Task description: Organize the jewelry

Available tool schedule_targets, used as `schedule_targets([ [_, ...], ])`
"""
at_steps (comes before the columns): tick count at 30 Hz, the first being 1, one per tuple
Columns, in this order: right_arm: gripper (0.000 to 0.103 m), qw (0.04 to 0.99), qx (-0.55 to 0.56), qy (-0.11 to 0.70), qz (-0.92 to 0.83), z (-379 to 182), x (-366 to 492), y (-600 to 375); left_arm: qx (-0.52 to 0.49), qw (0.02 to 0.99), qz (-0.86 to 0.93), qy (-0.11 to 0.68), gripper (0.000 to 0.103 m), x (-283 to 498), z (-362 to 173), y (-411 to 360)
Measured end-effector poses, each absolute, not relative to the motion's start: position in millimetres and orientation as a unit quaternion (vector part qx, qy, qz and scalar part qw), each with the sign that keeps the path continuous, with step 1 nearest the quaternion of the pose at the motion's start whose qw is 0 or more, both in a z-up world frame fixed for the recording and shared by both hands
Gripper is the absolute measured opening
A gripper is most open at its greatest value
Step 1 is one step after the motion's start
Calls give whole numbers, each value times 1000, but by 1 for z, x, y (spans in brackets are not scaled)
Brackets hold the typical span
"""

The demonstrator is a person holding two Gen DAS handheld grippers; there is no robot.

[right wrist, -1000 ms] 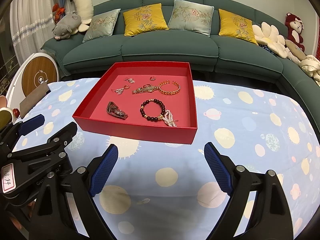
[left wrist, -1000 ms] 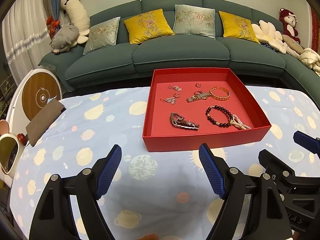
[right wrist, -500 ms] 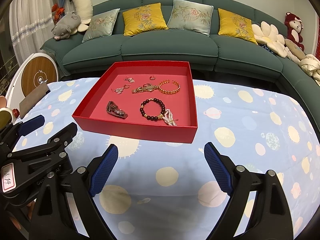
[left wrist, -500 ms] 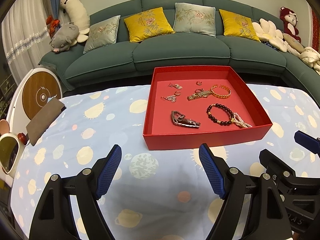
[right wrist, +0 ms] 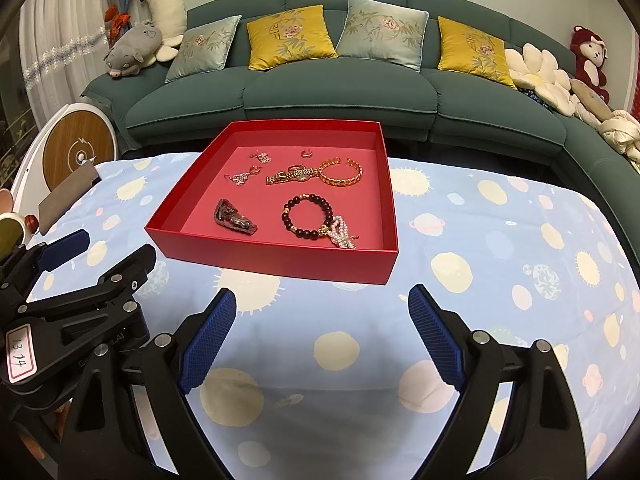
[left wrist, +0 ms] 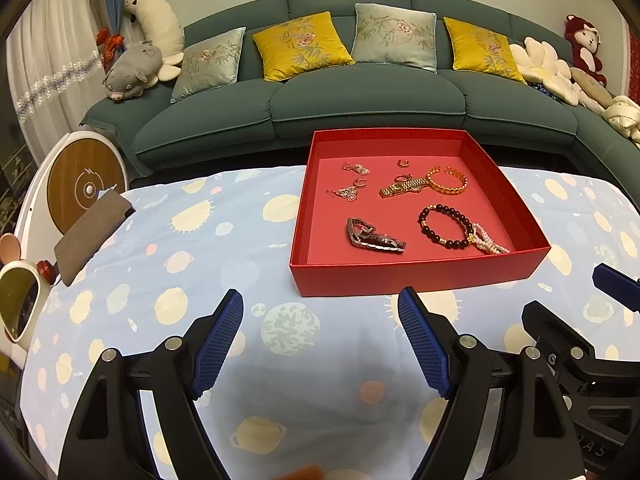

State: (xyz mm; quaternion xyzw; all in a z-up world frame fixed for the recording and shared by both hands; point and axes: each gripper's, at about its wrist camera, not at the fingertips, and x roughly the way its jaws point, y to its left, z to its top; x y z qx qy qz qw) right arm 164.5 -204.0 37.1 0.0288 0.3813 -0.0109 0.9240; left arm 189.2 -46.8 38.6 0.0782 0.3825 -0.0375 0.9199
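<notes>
On the worktop [left wrist: 132, 280]: jewelry gathered in red tray [left wrist: 416, 278].
Left hand-held gripper [left wrist: 320, 344] and right hand-held gripper [right wrist: 320, 336] are held wide apart, empty, ready for picking.

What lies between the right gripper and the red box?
Only bare patterned tablecloth lies between the right gripper and the red box, as the right wrist view shows.

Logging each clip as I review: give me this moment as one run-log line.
phase: before first pick | left gripper: open, empty | right gripper: open, empty | red tray: on tablecloth, holds all jewelry | dark bead bracelet: untouched
</notes>
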Motion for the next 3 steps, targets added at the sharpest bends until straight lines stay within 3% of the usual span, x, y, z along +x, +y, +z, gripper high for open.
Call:
schedule_targets([
  [3,85,924,30,381,-11,37,165,-204,72,918,-42,387,77,191,37,-46],
])
